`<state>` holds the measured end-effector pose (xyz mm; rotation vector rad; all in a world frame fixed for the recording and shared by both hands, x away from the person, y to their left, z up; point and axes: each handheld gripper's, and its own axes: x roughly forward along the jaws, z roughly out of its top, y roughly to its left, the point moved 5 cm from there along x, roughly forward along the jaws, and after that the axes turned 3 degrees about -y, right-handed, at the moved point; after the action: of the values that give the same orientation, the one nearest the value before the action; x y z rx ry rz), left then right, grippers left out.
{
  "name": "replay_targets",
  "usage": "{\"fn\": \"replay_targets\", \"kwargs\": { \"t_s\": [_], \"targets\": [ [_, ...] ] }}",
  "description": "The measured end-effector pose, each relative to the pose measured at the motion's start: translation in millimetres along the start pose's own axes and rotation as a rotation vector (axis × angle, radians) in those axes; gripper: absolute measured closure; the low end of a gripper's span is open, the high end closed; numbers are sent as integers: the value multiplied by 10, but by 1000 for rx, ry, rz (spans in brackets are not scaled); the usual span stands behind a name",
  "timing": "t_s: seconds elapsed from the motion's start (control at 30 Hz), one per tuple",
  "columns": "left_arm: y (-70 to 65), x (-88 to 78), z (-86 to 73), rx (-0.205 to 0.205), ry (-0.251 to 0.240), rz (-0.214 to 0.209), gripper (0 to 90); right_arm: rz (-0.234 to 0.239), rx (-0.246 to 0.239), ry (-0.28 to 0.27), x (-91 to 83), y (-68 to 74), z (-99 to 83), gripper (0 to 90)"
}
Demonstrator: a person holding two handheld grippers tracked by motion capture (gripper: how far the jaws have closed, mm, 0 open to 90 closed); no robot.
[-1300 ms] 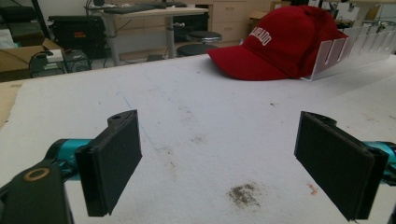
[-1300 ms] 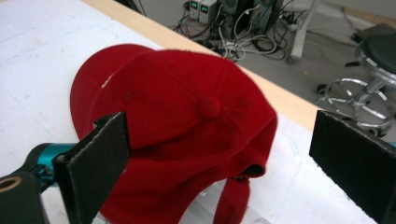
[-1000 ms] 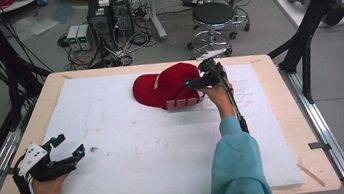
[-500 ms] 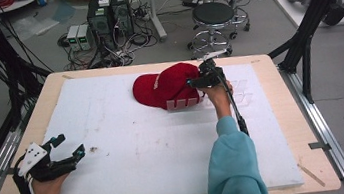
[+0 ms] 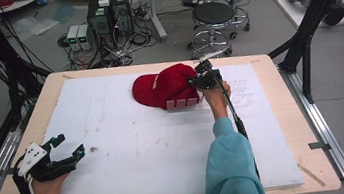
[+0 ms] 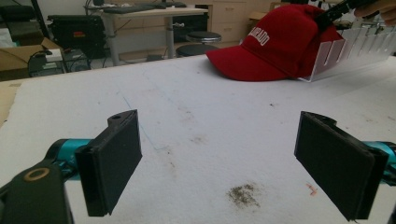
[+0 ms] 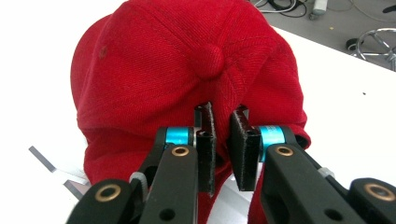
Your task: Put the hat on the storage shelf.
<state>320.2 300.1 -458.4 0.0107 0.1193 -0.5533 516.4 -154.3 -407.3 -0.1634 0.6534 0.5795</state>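
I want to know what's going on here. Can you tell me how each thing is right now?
Red cap: lying on the white board, back fabric pinched.
Right gripper: shut on the cap.
Left gripper: open, holding nothing.
Clear rack: on the board, partly under the cap.

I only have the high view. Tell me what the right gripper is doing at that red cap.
Observer: In the right gripper view the right gripper has its jaws nearly together, pinching a fold of the red cap at the crown's back, just below the top button.
Operator: Report the left one's jaws.
Observer: The left gripper is wide open with nothing between its pads, low over the white foam board.
Operator: Give me what the cap sits against.
Observer: The left gripper view shows a clear plastic rack standing behind the cap, touching its back edge, and white lettering on the cap's front.
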Motion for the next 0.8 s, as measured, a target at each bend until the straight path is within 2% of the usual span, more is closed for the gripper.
{"fn": "replay_targets", "kwargs": {
  "t_s": [0.1,0.23,0.43,0.47,0.57,0.6,0.8],
  "targets": [
    [1,0,0,-1,0,0,150,-8,-14,-5,-14,21,14,830],
    [2,-1,0,-3,-1,1,150,-18,-47,-43,-76,77,81,837],
    [5,-1,1,-10,-4,0,150,-1,-77,-104,-200,165,181,840],
    [5,-1,1,-10,-5,1,150,9,-87,-129,-239,197,217,839],
    [1,-1,1,-4,-3,1,150,11,-104,-150,-272,225,258,839],
    [2,-1,2,-5,-2,1,150,19,-116,-183,-312,265,319,840],
    [8,0,2,-9,-4,2,150,29,-139,-234,-385,345,445,841]
  ]
}}
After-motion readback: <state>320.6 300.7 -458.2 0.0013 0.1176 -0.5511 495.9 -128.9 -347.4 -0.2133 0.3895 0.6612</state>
